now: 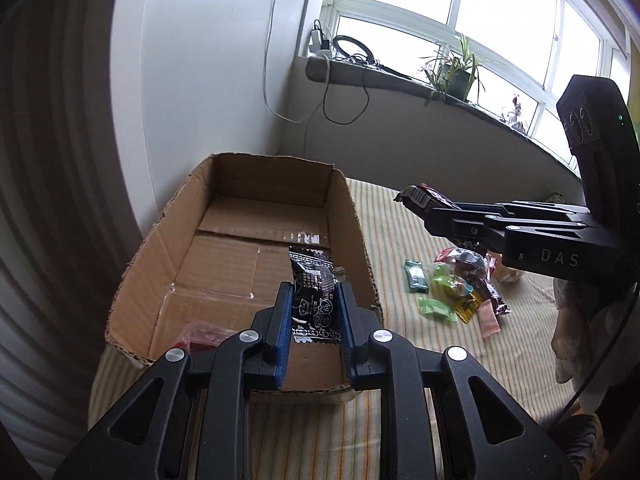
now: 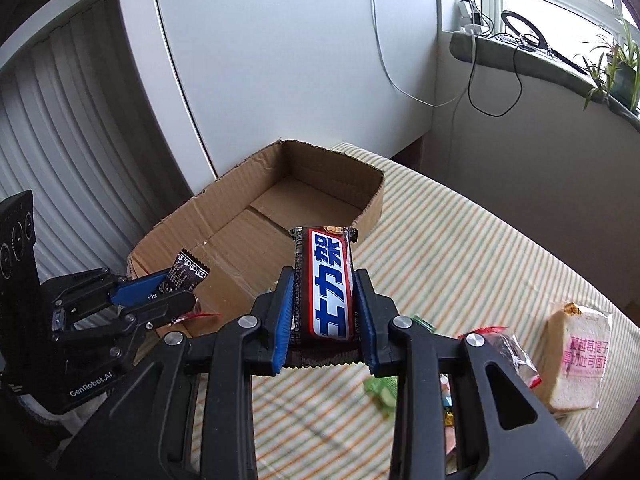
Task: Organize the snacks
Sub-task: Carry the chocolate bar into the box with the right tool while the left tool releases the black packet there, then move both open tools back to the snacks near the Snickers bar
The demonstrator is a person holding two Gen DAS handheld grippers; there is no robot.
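Note:
My left gripper (image 1: 313,294) is shut on a black snack packet (image 1: 314,296) with white print, held over the near end of the open cardboard box (image 1: 352,216). A red packet (image 1: 200,336) lies in the box's near left corner. My right gripper (image 2: 325,280) is shut on a brown chocolate bar (image 2: 330,284) with a red, white and blue label, above the striped cloth just right of the box (image 2: 372,200). In the left wrist view the right gripper (image 1: 430,210) hangs to the right of the box with the bar (image 1: 420,196). The left gripper (image 2: 176,292) with its packet (image 2: 186,272) shows in the right wrist view.
A pile of loose snack packets (image 1: 456,284) lies on the striped cloth (image 1: 400,360) right of the box. A wrapped bread slice (image 2: 580,356) sits at the far right. A white cabinet (image 2: 280,60) stands behind the box, and a windowsill with plants (image 1: 452,76) and cables runs along the back.

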